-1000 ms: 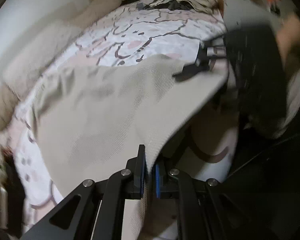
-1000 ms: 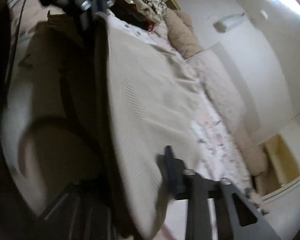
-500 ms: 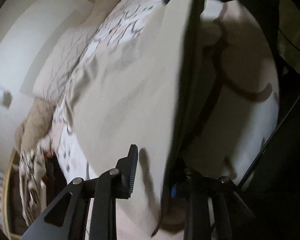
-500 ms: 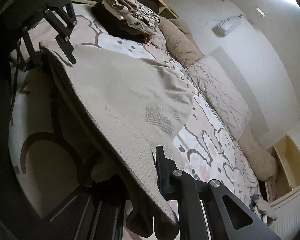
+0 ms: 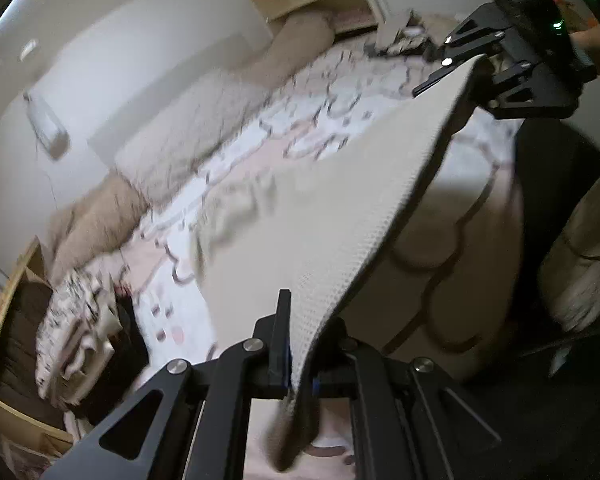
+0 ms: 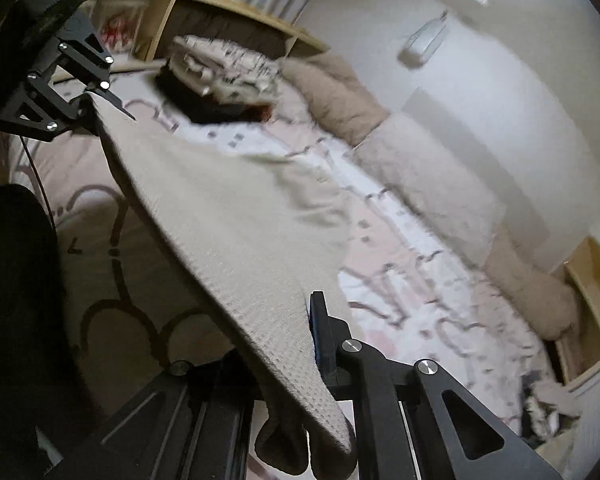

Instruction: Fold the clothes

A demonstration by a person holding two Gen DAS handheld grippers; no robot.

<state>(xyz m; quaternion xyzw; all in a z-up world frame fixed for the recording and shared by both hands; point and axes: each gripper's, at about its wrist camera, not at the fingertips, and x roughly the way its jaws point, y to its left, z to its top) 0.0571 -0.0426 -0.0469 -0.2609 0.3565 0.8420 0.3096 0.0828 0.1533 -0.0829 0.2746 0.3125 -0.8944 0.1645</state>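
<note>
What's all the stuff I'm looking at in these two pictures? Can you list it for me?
Cloth: one, beige with a waffle weave, stretched in the air between the two grippers, its far edge trailing on the bed.
Bed cover: one, white and pink with dark outlines, spread over the bed.
Pillows: several, beige and tan, lined up against the wall.
Clothes pile: one, patterned cream on top of something dark, at the bed's end by the shelf.
Shelf: wooden, light, behind that pile.
Wall unit: one, white, mounted on the wall.
Left gripper: black, shut on a cloth edge.
Right gripper: black, clamping the other end.
</note>
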